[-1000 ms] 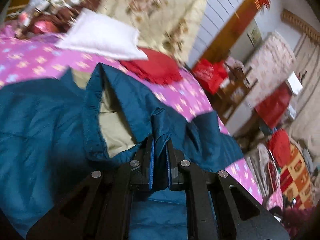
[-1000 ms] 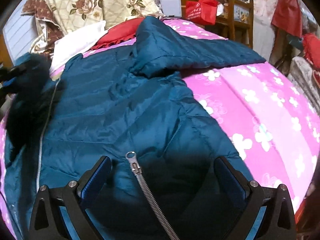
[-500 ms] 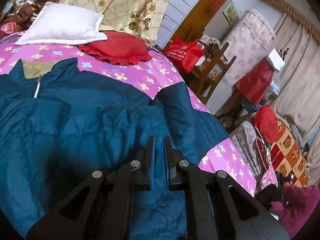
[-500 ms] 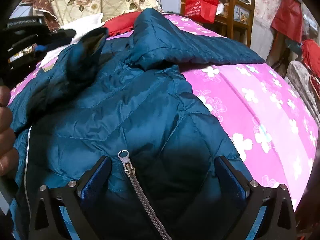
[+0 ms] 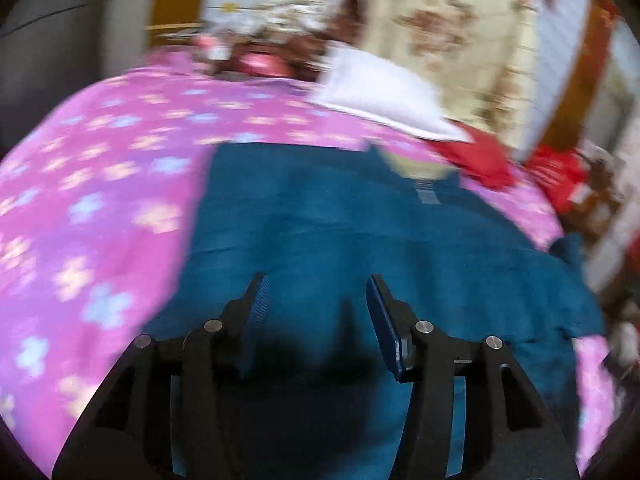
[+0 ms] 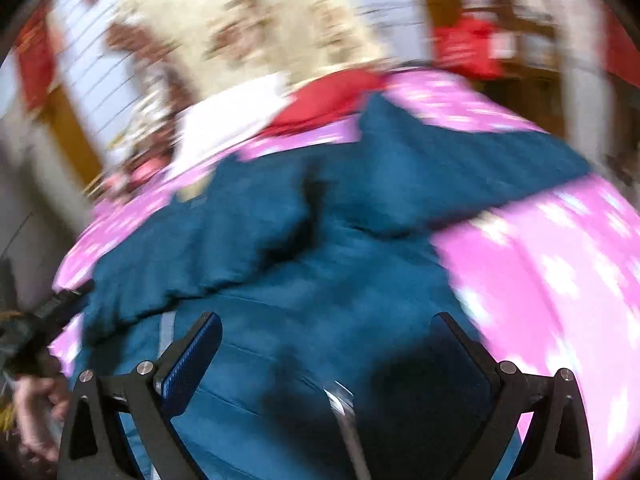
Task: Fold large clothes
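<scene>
While both pictures are smeared with blur, the big blue jacket (image 5: 360, 240) is easy to see, lying spread out on the pink bedspread (image 5: 100, 200) with pale flowers on it. From the left wrist view, the left gripper (image 5: 316, 292) hangs over the near part of the jacket. Its jaws are opening, and nothing is between them, only the blue cloth lying below. On the far side of the jacket sits its collar (image 5: 416, 164) with a pale lining, and past that lie a white pillow (image 5: 384, 100) and a red cushion (image 5: 476, 156), the cushion to the right of the pillow. A cream flowery blanket (image 5: 440, 32) stands up behind them at the far end of the bed. From the right wrist view, the right gripper (image 6: 328, 336) has its jaws spread wide and is let go of everything; the jacket lies under it, not pinched. A silver zipper (image 6: 344, 404) runs along the near part of the jacket between the two fingers. One sleeve (image 6: 460, 168) reaches away to the far right over the pink cover. At the left edge of this view a hand (image 6: 32, 408) shows next to something black, too blurry to tell what it is. A red bag (image 6: 468, 48) sits far off on the right, beyond the bed.
</scene>
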The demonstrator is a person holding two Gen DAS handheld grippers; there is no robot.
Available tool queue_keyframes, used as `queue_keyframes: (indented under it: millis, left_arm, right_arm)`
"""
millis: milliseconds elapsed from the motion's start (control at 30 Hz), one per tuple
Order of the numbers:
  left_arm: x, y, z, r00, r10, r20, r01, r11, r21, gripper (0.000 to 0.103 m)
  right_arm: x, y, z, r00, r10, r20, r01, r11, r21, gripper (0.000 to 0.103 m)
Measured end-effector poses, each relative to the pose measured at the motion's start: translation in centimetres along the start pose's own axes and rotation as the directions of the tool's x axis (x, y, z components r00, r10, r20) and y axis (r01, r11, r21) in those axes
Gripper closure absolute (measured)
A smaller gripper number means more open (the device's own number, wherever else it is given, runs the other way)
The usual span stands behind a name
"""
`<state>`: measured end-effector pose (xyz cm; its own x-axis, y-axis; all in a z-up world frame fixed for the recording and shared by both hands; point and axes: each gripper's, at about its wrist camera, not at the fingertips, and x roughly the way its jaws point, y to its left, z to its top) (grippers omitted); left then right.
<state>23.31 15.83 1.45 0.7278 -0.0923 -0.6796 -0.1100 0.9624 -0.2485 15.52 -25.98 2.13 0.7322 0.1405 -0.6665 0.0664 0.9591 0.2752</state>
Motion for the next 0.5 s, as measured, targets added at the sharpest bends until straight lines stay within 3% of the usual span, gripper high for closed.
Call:
queue_keyframes:
  millis: [67, 100, 167, 267, 300, 367, 400, 500]
  left_arm:
    - [-0.8, 2.2, -1.4, 0.998, 0.054, 0.037, -0.053, 0.998, -0.030, 0.053]
    - [-1.3, 3.0, -2.1, 0.994, 0.082, 0.067, -0.080, 0.996, -0.035, 0.053]
    - [-1.8, 4.7, -3.6, 0.984, 0.131, 0.122, -0.125, 0.990, -0.059, 0.051]
    - [-1.8, 6.8, -4.3, 0.980, 0.166, 0.111, -0.149, 0.977, -0.153, 0.050]
    - [-1.6, 7.8, -4.4, 0.981, 0.169, 0.096, -0.149, 0.970, -0.190, 0.049]
    - [-0.8, 9.0, -4.4, 0.985, 0.168, 0.045, -0.152, 0.957, -0.246, 0.049]
    - [-0.4, 9.8, -4.4, 0.988, 0.154, 0.020, -0.143, 0.949, -0.280, 0.049]
    - [-0.1, 10.1, -4.3, 0.990, 0.140, 0.008, -0.131, 0.942, -0.309, 0.049]
  right_arm:
    - [1.9, 0.2, 2.9, 0.994, 0.100, 0.033, -0.099, 0.995, -0.035, 0.000]
    - [3.5, 0.1, 4.0, 0.990, 0.144, 0.011, -0.143, 0.989, -0.041, 0.000]
    - [6.8, -0.3, 5.3, 0.989, 0.148, -0.030, -0.149, 0.988, -0.039, 0.000]
    - [10.8, -1.0, 5.5, 0.974, 0.207, -0.089, -0.207, 0.978, 0.003, 0.008]
    - [11.9, -1.0, 5.2, 0.964, 0.242, -0.113, -0.240, 0.970, 0.029, 0.014]
    - [13.1, -0.8, 4.5, 0.945, 0.288, -0.152, -0.285, 0.958, 0.044, 0.045]
    - [13.2, -0.8, 4.3, 0.951, 0.271, -0.151, -0.268, 0.963, 0.042, 0.074]
    - [12.1, -2.0, 4.4, 0.961, 0.252, -0.110, -0.248, 0.967, 0.054, 0.090]
